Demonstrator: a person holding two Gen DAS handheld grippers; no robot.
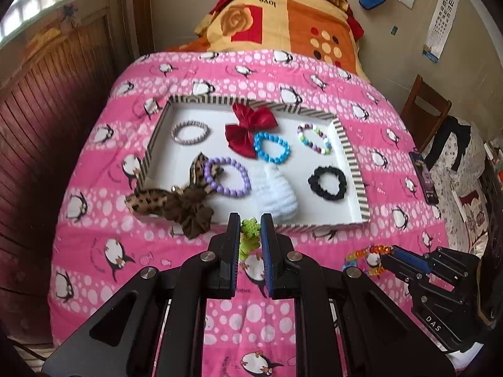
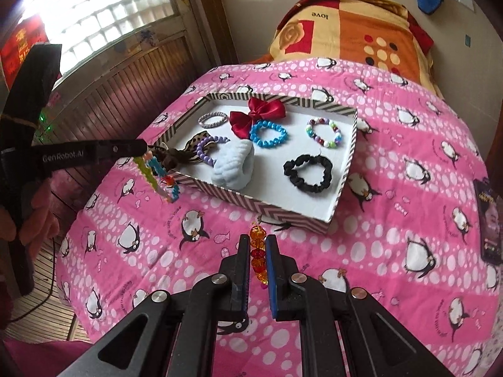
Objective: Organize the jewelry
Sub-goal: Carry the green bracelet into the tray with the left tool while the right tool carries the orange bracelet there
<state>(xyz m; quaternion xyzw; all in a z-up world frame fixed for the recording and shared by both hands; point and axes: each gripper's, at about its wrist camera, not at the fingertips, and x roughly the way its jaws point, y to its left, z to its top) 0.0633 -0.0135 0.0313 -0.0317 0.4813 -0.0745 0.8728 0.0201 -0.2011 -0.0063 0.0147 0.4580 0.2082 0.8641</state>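
Note:
A striped-rim white tray (image 1: pixel 353 160) (image 2: pixel 344 169) lies on the pink penguin bedspread. It holds a red bow (image 1: pixel 250 128), blue (image 1: pixel 272 147), purple (image 1: pixel 228 177), multicolour (image 1: pixel 314 138) and silver (image 1: pixel 190 132) bracelets, a black scrunchie (image 1: pixel 327 183), a white scrunchie (image 1: pixel 278 193) and a leopard bow (image 1: pixel 176 199) over its near-left rim. My left gripper (image 1: pixel 250 229) is shut on a green flower bracelet (image 1: pixel 250 235), which hangs in the right wrist view (image 2: pixel 157 172). My right gripper (image 2: pixel 258 246) is shut on an orange-red bead bracelet (image 2: pixel 258 254) (image 1: pixel 367 257), just before the tray's near edge.
A folded orange and red blanket (image 1: pixel 283 15) lies at the head of the bed. A dark phone-like box (image 1: pixel 422 172) lies on the bedspread to the right of the tray. A wooden wall runs along the left, and a chair (image 1: pixel 424 110) stands at the right.

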